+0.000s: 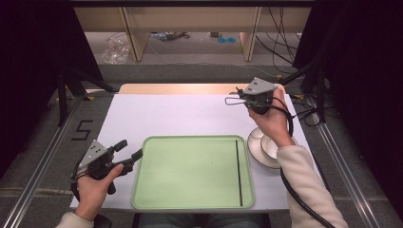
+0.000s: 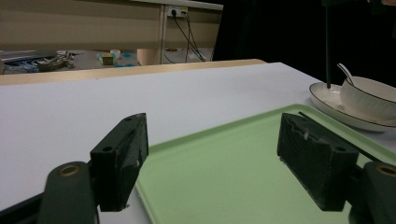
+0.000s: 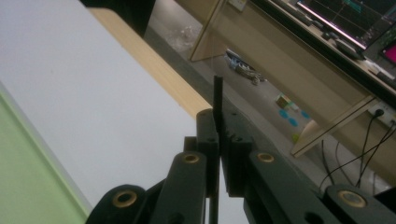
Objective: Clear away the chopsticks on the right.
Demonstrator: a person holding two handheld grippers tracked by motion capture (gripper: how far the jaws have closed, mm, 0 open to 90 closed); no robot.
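High view first: the left gripper (image 1: 130,148) sits low at the left edge of the green tray (image 1: 190,194), with its jaws spread wide and nothing between them. One tip hangs right over the tray's left rim. A loose stick (image 1: 238,171), thin and black, lies flat inside the tray along its right side. The right gripper (image 1: 252,99) is held up past the tray's far right corner, over the white table (image 1: 166,114). Just this side of it, partly under the person's wrist, are a white plate (image 1: 254,142) and the bowl (image 1: 270,147) sitting on it. From up here I can't tell what the right jaws are doing.

Left gripper view: both black jaws stand far apart, the left gripper (image 2: 210,149) has hold of nothing, and the tray (image 2: 224,168) shows in the gap. Off to the right, the bowl (image 2: 369,95) rests on the plate (image 2: 327,95), with a spoon (image 2: 345,72) leaning in it. The held stick (image 2: 327,46) hangs straight down over the plate. I can't tell whether its lower end touches the plate.

Right gripper view: the right gripper (image 3: 218,140) is pinched tight on the held stick (image 3: 217,93). The stick runs between the pads and pokes out past the tips, with the table's wooden far edge (image 3: 154,65) behind it.
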